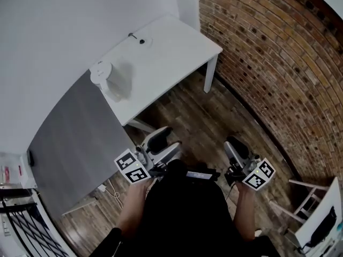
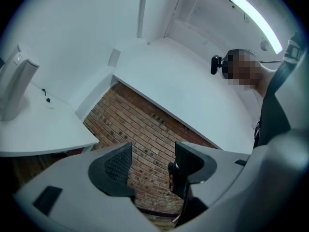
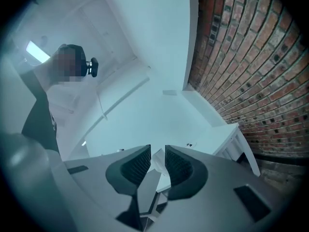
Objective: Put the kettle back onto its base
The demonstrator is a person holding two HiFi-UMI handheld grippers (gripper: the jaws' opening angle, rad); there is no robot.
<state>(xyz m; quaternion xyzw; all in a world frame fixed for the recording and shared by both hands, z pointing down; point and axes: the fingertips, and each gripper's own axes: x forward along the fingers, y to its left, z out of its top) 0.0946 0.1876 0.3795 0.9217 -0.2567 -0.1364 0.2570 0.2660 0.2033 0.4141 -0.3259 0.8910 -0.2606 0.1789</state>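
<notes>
The white kettle [image 1: 110, 79] stands upright near the left end of a white table [image 1: 177, 47]. Its round base [image 1: 142, 40], with a dark centre, lies apart from it towards the table's far end. Both grippers are held close to the person's body, well short of the table. My left gripper [image 1: 163, 143] is open and empty, and its own view shows the kettle [image 2: 14, 83] far left past the left gripper [image 2: 153, 166]. My right gripper [image 1: 234, 146] holds nothing, and in its own view the right gripper [image 3: 158, 166] has its jaws drawn together to a slit.
A brick wall [image 1: 268, 52] runs along the right side. A large grey panel [image 1: 75, 143] leans beside the table on the left. Wooden floor [image 1: 198, 116] lies between me and the table. A white wooden frame [image 1: 305, 197] stands at lower right.
</notes>
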